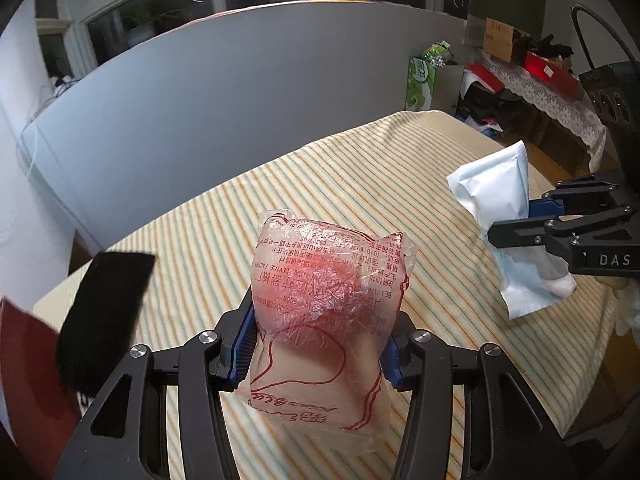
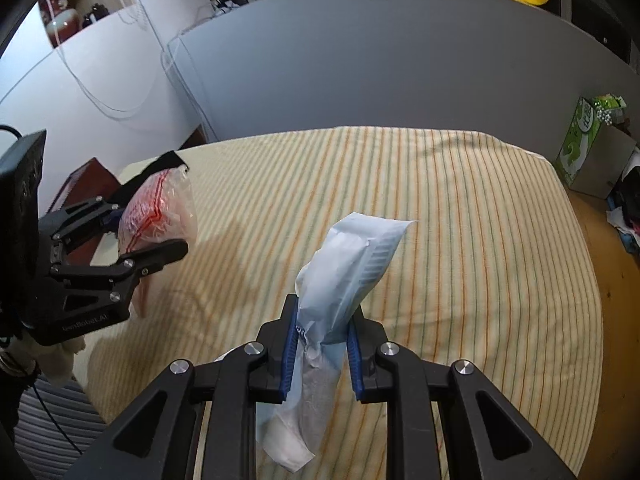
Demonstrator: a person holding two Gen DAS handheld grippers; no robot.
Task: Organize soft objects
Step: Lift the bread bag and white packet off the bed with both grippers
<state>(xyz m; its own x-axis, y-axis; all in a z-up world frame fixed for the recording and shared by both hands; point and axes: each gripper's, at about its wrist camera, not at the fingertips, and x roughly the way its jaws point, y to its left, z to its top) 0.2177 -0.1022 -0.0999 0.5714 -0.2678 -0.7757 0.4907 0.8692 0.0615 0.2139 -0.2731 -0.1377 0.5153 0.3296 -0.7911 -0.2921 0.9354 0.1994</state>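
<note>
Aloft, left gripper [image 1: 316, 354] clamps red-printed bag [image 1: 328, 296]; right gripper [image 2: 322, 344] clamps blue pack [image 2: 344, 280].

The left gripper [image 1: 318, 354] holds a crinkled clear plastic bag with red print [image 1: 320, 312] above the near-left part of the striped yellow cloth-covered bench [image 1: 320, 184]. To its right, the right gripper [image 2: 322, 354] holds a pale blue soft paper packet [image 2: 344, 280] over the bench's right side. A grey partition wall [image 1: 200, 100] stands behind the bench, with a green carton [image 1: 420, 80] at its far-right corner.
</note>
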